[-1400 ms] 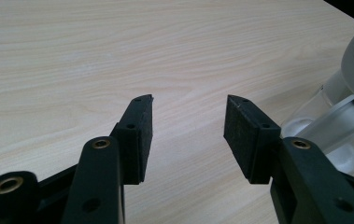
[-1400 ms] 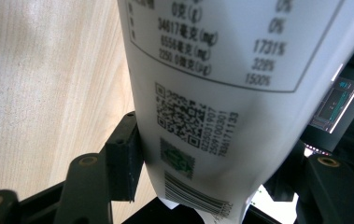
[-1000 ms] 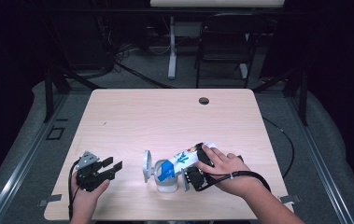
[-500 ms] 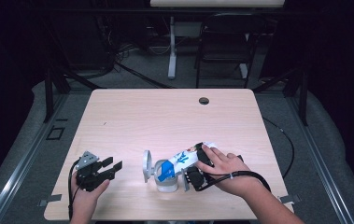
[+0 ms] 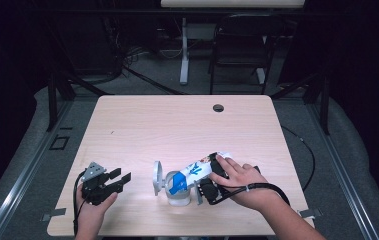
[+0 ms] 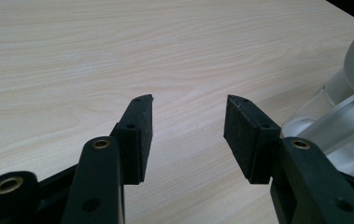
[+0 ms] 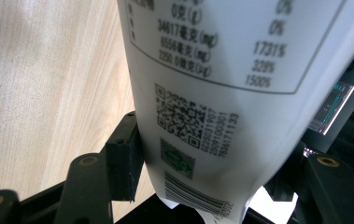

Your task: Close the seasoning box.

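Stillness since a second ago: right gripper (image 5: 208,181) stays clamped on the tilted white-and-blue pouch (image 5: 193,173) over the clear lidded jar (image 5: 179,194); left gripper (image 5: 121,181), at nine o'clock, fingers apart; pouring continues.

Packet (image 5: 193,172): you see white with a blue patch and small blue marks; the right gripper view shows black print, a square code and a barcode.
Container (image 5: 178,192): clear, with a pale grey lid.
Table (image 5: 177,125): light wood grain.
Left gripper (image 5: 118,181): black, grey plate.
Right gripper (image 5: 208,186): black.
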{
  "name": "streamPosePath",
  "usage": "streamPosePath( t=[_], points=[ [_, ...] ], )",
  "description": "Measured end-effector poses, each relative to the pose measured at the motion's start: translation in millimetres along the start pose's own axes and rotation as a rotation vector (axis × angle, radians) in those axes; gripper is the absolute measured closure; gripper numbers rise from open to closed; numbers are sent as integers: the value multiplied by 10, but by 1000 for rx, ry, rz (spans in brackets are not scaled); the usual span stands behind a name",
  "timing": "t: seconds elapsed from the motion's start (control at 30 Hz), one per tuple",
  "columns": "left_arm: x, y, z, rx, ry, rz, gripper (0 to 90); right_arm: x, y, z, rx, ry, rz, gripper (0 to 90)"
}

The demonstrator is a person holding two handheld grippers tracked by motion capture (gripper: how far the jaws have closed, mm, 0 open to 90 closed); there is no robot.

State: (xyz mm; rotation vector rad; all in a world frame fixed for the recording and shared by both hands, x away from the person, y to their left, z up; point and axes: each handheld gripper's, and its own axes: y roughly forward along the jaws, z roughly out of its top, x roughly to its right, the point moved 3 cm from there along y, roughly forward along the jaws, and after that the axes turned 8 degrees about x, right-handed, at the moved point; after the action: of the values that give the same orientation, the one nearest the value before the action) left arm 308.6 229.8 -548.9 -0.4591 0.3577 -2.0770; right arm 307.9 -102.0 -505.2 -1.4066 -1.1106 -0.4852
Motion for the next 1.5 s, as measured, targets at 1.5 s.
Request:
streamPosePath(
  t=[1.5],
  points=[
    [-5, 3, -7, -2, 2, 1, 522, 20, -17, 7, -17, -31, -6, 414]
  ],
)
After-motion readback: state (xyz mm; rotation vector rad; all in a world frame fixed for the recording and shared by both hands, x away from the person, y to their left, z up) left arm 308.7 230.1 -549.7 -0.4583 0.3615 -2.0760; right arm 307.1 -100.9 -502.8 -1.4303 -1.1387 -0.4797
